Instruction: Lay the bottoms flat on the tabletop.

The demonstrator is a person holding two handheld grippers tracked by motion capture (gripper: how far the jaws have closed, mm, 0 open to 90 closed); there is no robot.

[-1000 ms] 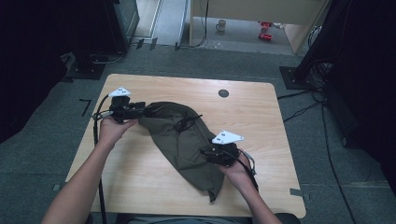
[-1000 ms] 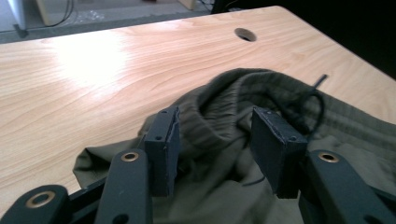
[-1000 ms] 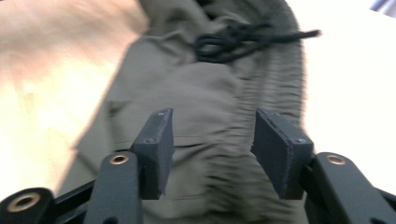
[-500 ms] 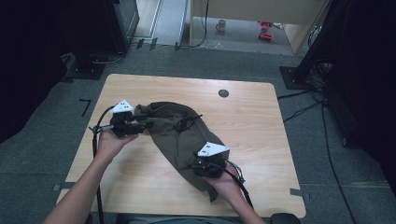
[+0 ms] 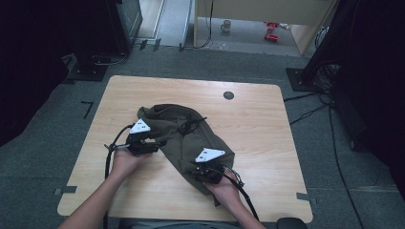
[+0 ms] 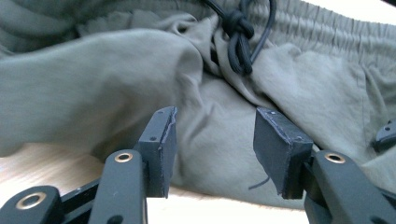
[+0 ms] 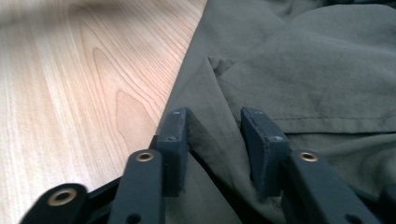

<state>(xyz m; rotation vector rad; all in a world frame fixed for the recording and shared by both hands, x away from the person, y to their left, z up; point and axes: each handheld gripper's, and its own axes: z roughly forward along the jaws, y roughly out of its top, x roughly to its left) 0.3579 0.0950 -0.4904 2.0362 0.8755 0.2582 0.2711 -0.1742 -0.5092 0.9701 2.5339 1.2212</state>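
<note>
Olive shorts (image 5: 184, 136), mid-fold: left gripper (image 5: 152, 144), jaws spread, having drifted nearer; right gripper (image 5: 203, 175), drawn back, is closing partway over a hem fold.

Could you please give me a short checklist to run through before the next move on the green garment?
1. Left gripper open in front of the cloth: ok, nothing between the pads.
2. Right gripper has cloth between its pads: ok, a fold sits there, jaws not closed.
3. Black drawstring away from the left jaws: ok, it lies beyond them.
4. Green garment fully on the table: ok.
5. Garment flat: not ok, bunched.
</note>
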